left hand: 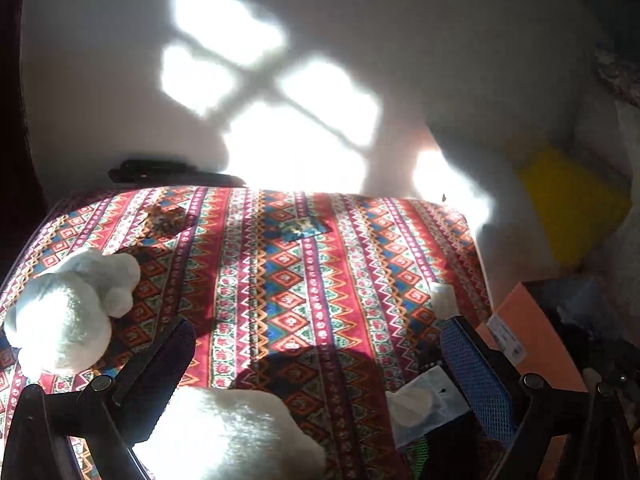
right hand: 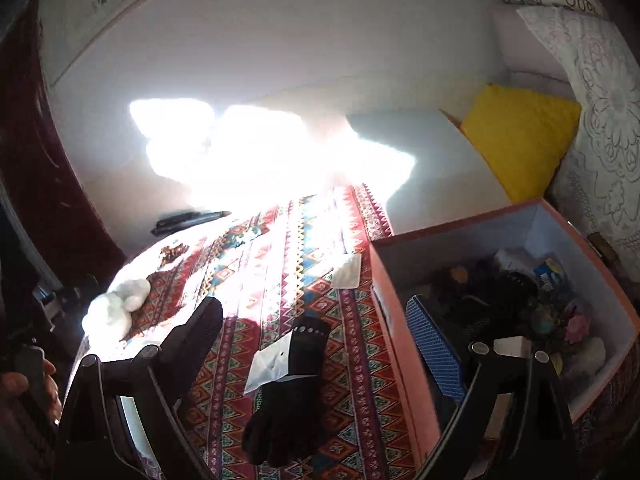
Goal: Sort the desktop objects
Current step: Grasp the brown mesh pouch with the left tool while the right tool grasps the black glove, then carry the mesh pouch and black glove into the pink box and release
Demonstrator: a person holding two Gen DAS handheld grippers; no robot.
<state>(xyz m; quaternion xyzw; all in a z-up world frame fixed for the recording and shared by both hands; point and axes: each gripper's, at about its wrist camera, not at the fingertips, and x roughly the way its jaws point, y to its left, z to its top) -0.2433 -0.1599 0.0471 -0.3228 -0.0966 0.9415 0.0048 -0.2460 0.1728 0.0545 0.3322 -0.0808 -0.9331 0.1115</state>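
Table cover: a patterned cloth in red, blue and green bands lies over the table, half in hard sunlight and half in shadow.
Left gripper: the left gripper has its jaws spread wide with nothing clamped; the cloth shows between the two fingers.
Near plush: a white fluffy toy sits low in the left wrist view, between the bases of the left fingers; whether a finger touches it cannot be told.
Far plush: a second white plush toy lies on the cloth by its left edge, just beside the left finger; the right wrist view shows it too.
Right gripper: the right gripper is wide open and holds nothing; its left finger is over the cloth and its blue-padded finger over the box.
Glove: a black glove with a white card tag lies flat on the cloth between the right gripper's fingers, touching neither.
Box: an orange box stands at the cloth's right edge, open on top, with mixed small items inside that are too dim to name.
White packet: a small white packet lies on the cloth just beside the box's far corner.
Cushion: a yellow cushion rests beyond the box.
Person: part of a hand shows at the left edge of the right wrist view.
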